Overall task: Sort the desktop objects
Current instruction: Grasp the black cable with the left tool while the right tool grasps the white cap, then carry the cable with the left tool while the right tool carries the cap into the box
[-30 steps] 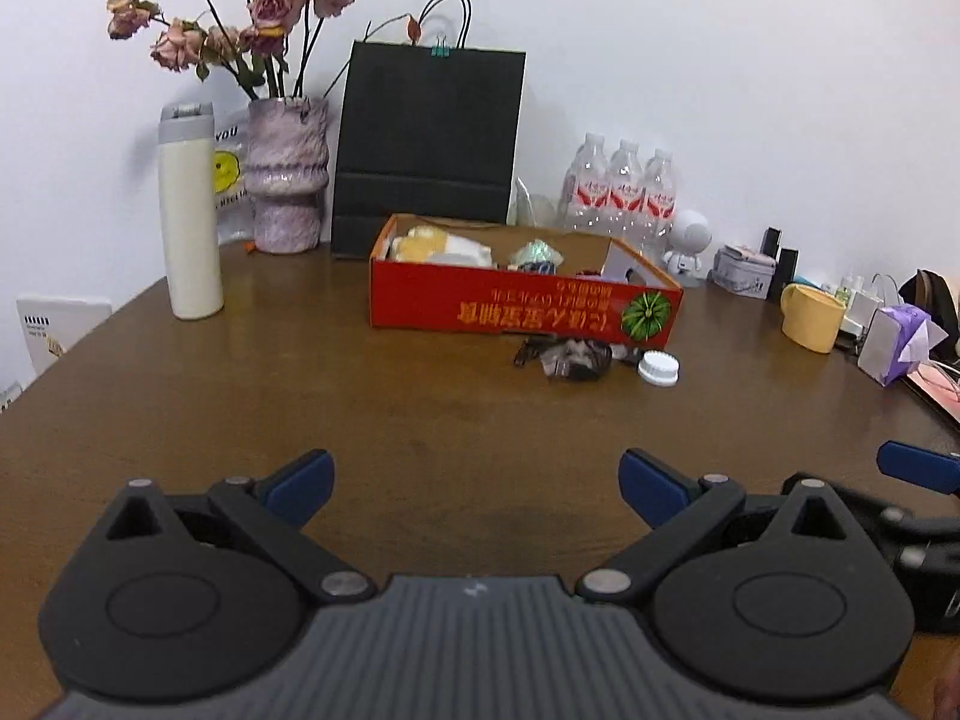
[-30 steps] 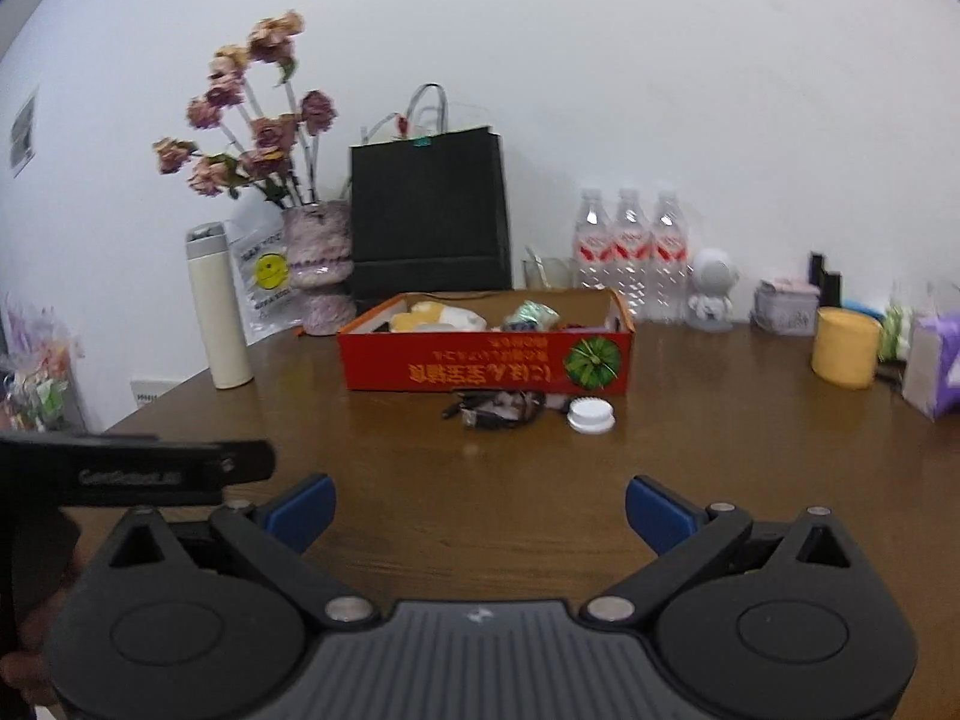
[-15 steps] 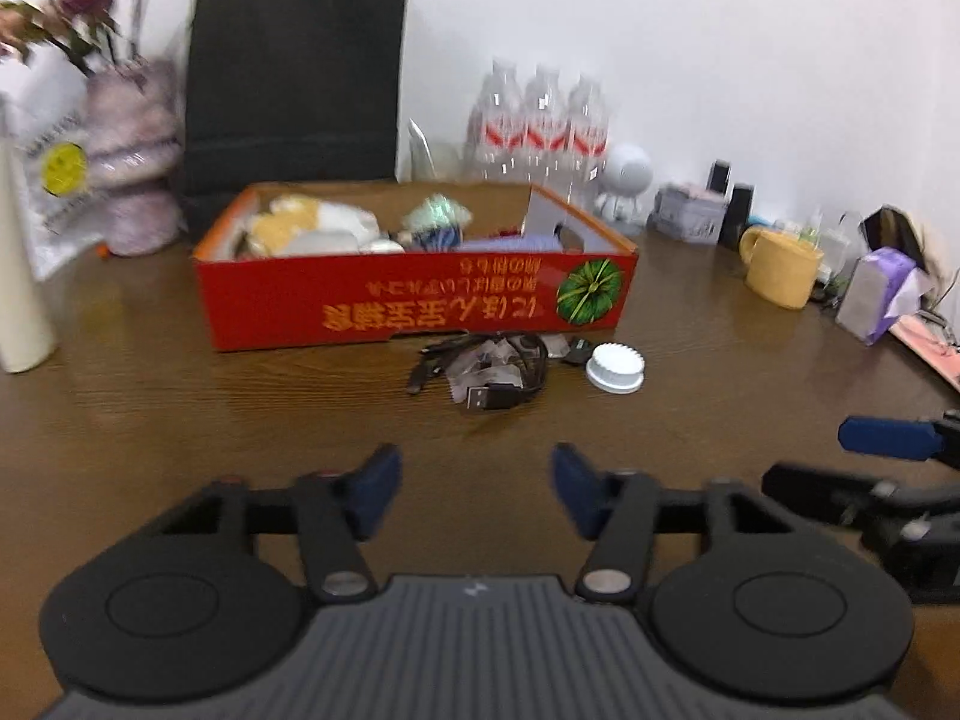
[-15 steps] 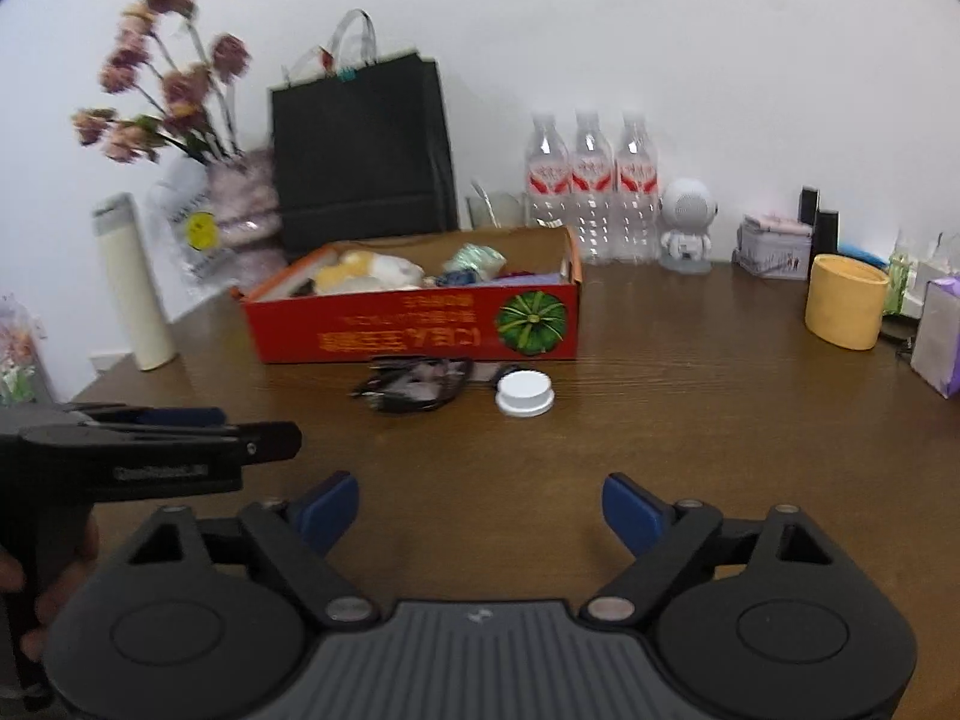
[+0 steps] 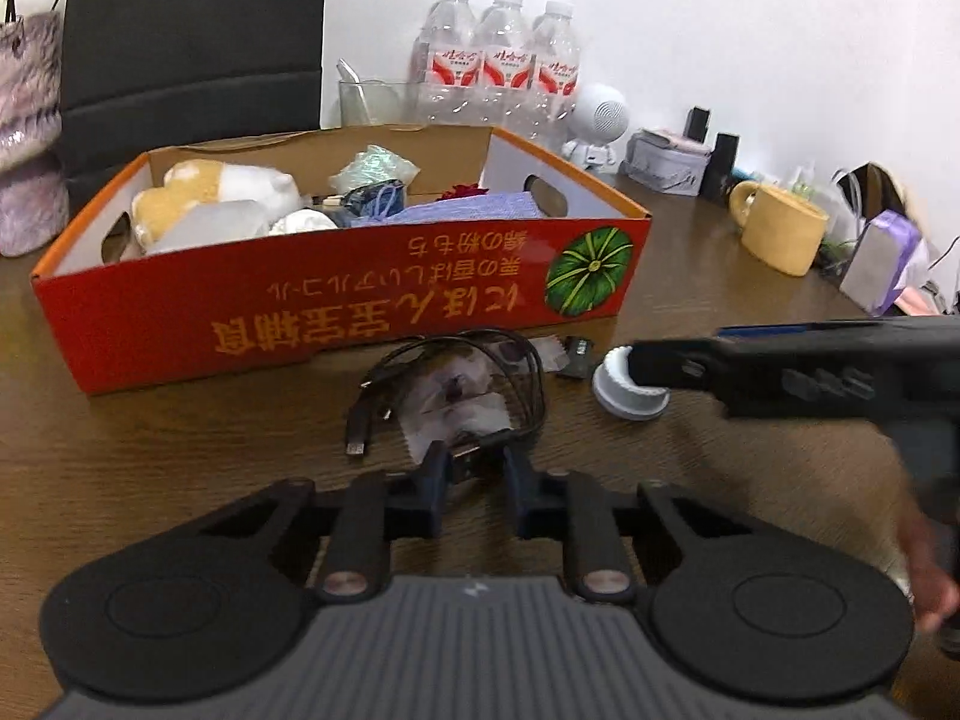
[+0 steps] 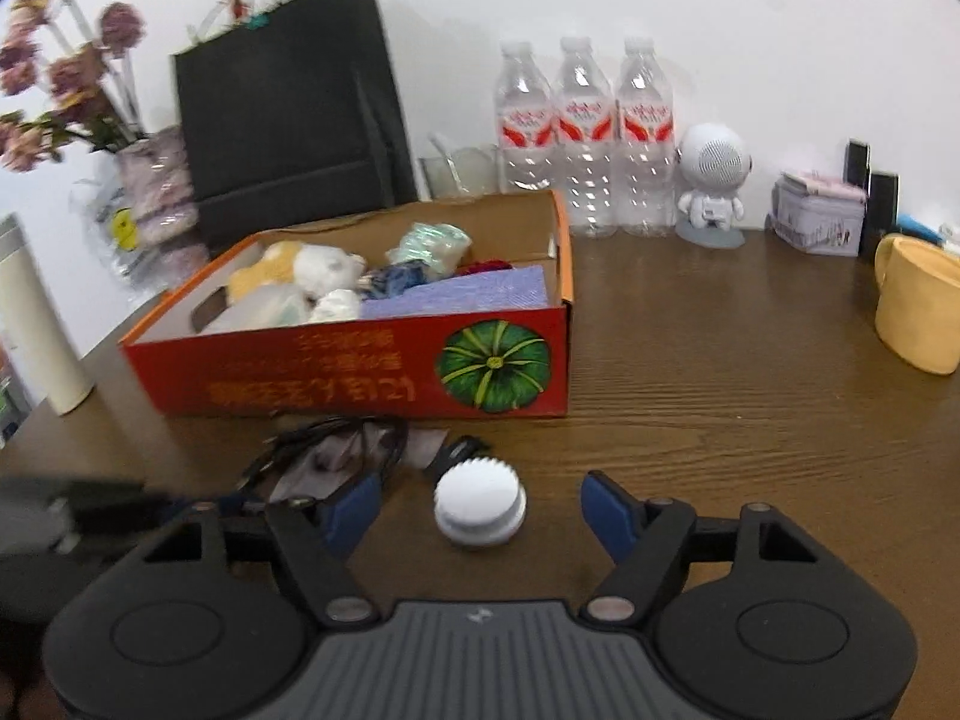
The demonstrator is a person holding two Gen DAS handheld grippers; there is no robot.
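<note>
Table (image 6: 750, 396): we see brown wood carrying everything, and we place the rest from the red box
Red box (image 5: 336, 324): stands at the middle of the table, already holding soft toys, a purple pad and small bundles; to our eye the sorting is well along
Black cable (image 5: 456, 384): coiled over a clear packet just in front of the red box's near wall, still on the table
White cap (image 6: 480, 507): just right of the cable, in front of the box's pumpkin corner
Left tool (image 5: 474, 471): we have just been closing its jaws, now narrow around the near end of the cable; whether the pads already press on it we cannot tell
Right tool (image 6: 480, 510): we have just been closing it too, yet the jaws are still wide, the white cap between them and not touched
Step in hand: we judge a double pick, cable for the left, cap for the right
Next move: finish both closings, lift, carry over the near wall and drop inside; the loose coil may trail
Change: a second ago both tools gaped wide and stood well back from the box; now both are at their targets, close before it
</note>
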